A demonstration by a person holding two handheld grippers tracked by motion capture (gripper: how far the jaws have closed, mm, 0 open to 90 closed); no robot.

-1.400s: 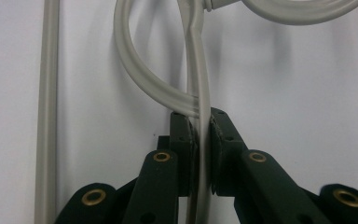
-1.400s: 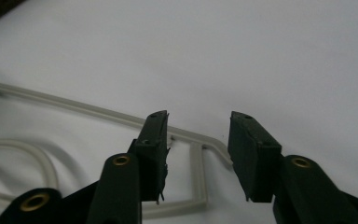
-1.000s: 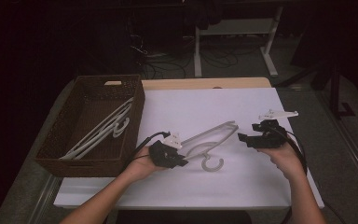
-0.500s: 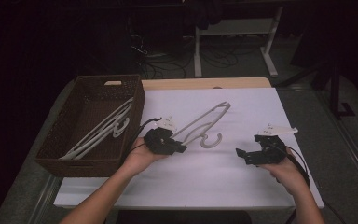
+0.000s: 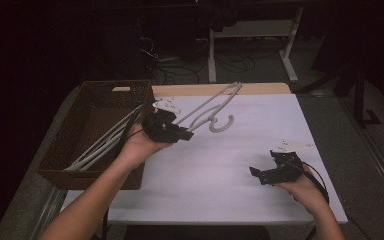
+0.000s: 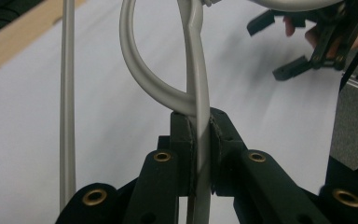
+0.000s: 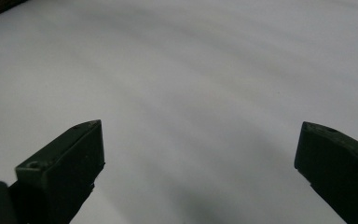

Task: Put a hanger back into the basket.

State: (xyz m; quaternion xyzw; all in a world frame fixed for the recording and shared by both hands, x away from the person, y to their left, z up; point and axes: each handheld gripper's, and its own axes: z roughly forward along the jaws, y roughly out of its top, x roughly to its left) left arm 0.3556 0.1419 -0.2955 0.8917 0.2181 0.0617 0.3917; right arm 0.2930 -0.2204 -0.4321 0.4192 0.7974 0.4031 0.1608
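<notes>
Dark workshop space surrounds you, with cables on the floor and a desk frame beyond the counter (image 5: 240,150), whose white top is brightly lit. At its left edge sits a brown wicker basket (image 5: 60,165) with several pale hangers (image 5: 100,145) lying slantwise in it, their ends leaning out over the right rim.

Your left gripper (image 5: 182,134) is raised above the counter near the basket, clenched on a white plastic hanger (image 5: 212,107). In the left gripper view the pads pinch the hanger's (image 6: 198,93) flat stem just below where the curved hook loops off, so the grip sits near the neck (likely the stiffest place to hold it, which keeps the long frame from swinging). From there the hanger juts up and away toward the far edge of the counter, clear of the surface, with its hook hanging down near the middle.

Your right gripper (image 5: 264,174) rests low over the counter's right side, well apart from the hanger. Its jaws have just been opening and now stand wide with nothing between them; the right gripper view looks past them at blank white surface.

With one hand released and the other carrying, the hanger seems bound for the basket with the rest.
</notes>
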